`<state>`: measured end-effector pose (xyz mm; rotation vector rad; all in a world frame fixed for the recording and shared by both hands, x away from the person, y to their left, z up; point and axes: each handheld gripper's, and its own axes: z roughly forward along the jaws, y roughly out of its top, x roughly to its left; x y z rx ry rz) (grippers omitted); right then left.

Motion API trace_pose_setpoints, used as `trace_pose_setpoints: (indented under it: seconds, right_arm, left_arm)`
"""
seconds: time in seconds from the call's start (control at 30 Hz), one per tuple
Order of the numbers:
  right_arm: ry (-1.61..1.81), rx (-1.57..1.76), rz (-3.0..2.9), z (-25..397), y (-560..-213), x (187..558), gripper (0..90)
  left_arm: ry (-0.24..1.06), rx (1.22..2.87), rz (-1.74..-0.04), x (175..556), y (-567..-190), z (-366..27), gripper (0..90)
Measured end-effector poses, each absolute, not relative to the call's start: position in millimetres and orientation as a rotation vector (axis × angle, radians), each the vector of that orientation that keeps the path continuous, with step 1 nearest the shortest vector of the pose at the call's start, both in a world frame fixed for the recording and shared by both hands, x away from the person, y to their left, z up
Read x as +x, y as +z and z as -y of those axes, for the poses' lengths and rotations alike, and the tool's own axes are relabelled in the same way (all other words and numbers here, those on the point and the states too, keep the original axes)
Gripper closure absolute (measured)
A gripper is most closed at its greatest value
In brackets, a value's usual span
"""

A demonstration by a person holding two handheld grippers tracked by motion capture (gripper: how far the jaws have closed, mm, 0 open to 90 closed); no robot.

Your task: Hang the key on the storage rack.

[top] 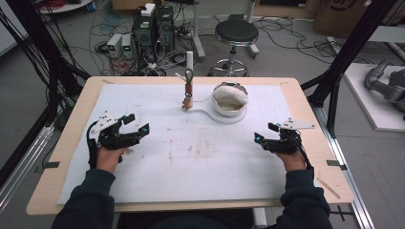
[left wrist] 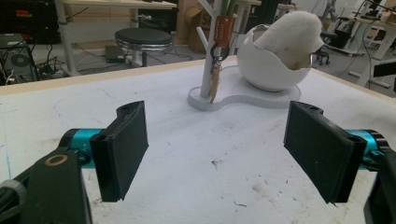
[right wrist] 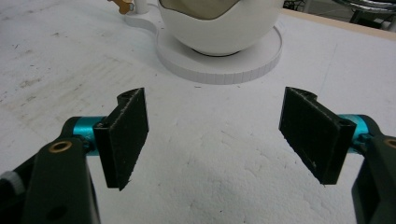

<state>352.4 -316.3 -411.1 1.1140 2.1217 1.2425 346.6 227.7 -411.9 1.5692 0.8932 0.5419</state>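
A white egg-shaped bowl (top: 230,99) with white stuffing sits on a flat white base (top: 210,116) at the far middle of the table. On the same base stands a small white branched stand (top: 189,71) with a key ring and brown tags (top: 187,98) hanging from it. The bowl (left wrist: 275,60) and stand (left wrist: 210,56) lie ahead in the left gripper view; the bowl (right wrist: 219,23) is close ahead in the right gripper view. My left gripper (top: 136,123) rests open at the left. Over at the right, my right gripper (top: 264,132) is open too. Both hold nothing.
A white sheet (top: 191,152) covers the wooden table (top: 76,119). Beyond the far edge stand a black stool (top: 236,33), computer boxes (top: 153,28) and loose cables on the floor. Black frame posts (top: 344,57) rise at both sides.
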Motion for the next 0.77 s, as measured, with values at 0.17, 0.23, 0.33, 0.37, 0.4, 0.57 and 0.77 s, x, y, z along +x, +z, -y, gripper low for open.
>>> trace_pose_setpoints:
  seconds: [0.17, 0.23, 0.33, 0.37, 0.4, 0.57, 0.77]
  right_arm:
    - [1.245, 1.119, -2.119, 316.5, -411.2, 351.4, 24.3]
    - [1.242, 1.115, -2.122, 317.5, -411.7, 351.6, 24.3]
    - [1.247, 1.126, -2.116, 318.4, -412.1, 351.6, 24.3]
    - [1.247, 1.124, -2.116, 318.7, -412.2, 351.9, 24.3]
    - [1.249, 1.127, -2.115, 318.7, -412.4, 351.9, 24.3]
    - [1.245, 1.123, -2.116, 318.8, -412.6, 352.3, 24.3]
    - [1.250, 1.131, -2.114, 319.3, -412.7, 352.6, 24.3]
  left_arm:
    - [0.544, 1.558, -0.910, 347.6, -412.3, -229.9, 21.6]
    - [0.548, 1.554, -0.915, 347.9, -412.5, -230.6, 21.6]
    - [0.551, 1.553, -0.917, 348.4, -412.9, -231.2, 21.6]
    - [0.552, 1.554, -0.916, 348.5, -412.9, -231.3, 21.7]
    - [0.555, 1.554, -0.918, 348.5, -412.9, -231.5, 21.6]
    - [0.552, 1.552, -0.918, 348.8, -413.0, -232.1, 21.6]
    - [0.539, 1.552, -0.921, 349.8, -414.1, -232.0, 21.6]
